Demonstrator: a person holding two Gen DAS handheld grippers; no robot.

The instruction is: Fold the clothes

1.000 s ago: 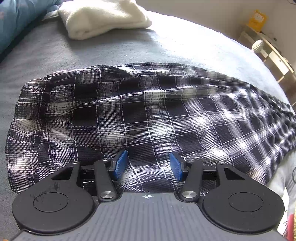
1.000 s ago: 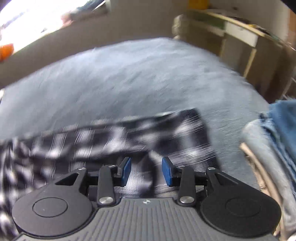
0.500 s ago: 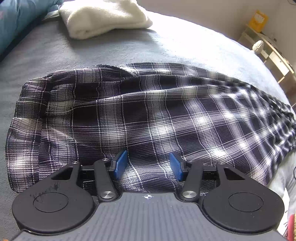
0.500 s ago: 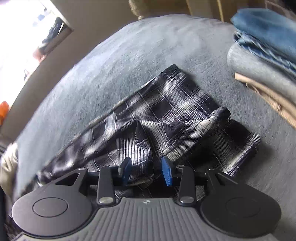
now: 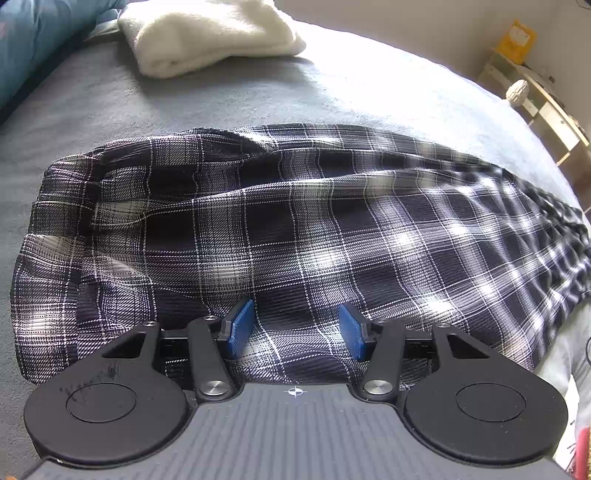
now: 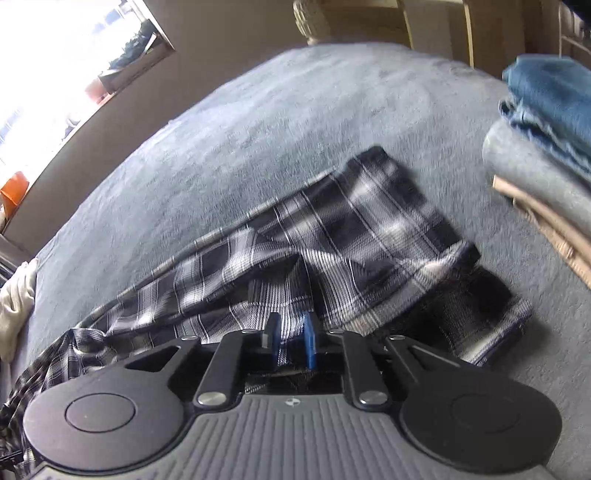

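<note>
A wide grey-blue fleece bed cover [image 5: 229, 92] fills both views, and across it a long pair of dark navy and white plaid cloth trousers [image 5: 295, 221] is laid out flat, the gathered waist end at the left of the left wrist view and the legs running off to the right. In the right wrist view the same plaid trousers [image 6: 369, 229] are seen at their leg ends, which lie rumpled and partly overlapped, one hem reaching toward the far right. At the far left of the left wrist view a folded cream-white fluffy towel [image 5: 207, 33] rests on the cover, well apart from the trousers. At the right edge of the right wrist view a stack of folded clothes [image 6: 546, 147] is seen (blue denim on top, grey beneath, tan lowest), near the leg hems but not touching them. A pale wooden shelf unit [image 5: 535, 96] stands beyond the bed at the far right. The left gripper [image 5: 295, 328] is held over the near edge of the trousers, its blue pads standing apart with plaid cloth showing between them, unpinched. The right gripper [image 6: 291, 341] has just been closing; its blue pads are drawn close together on a raised fold of the plaid cloth, which is pinched between them.
</note>
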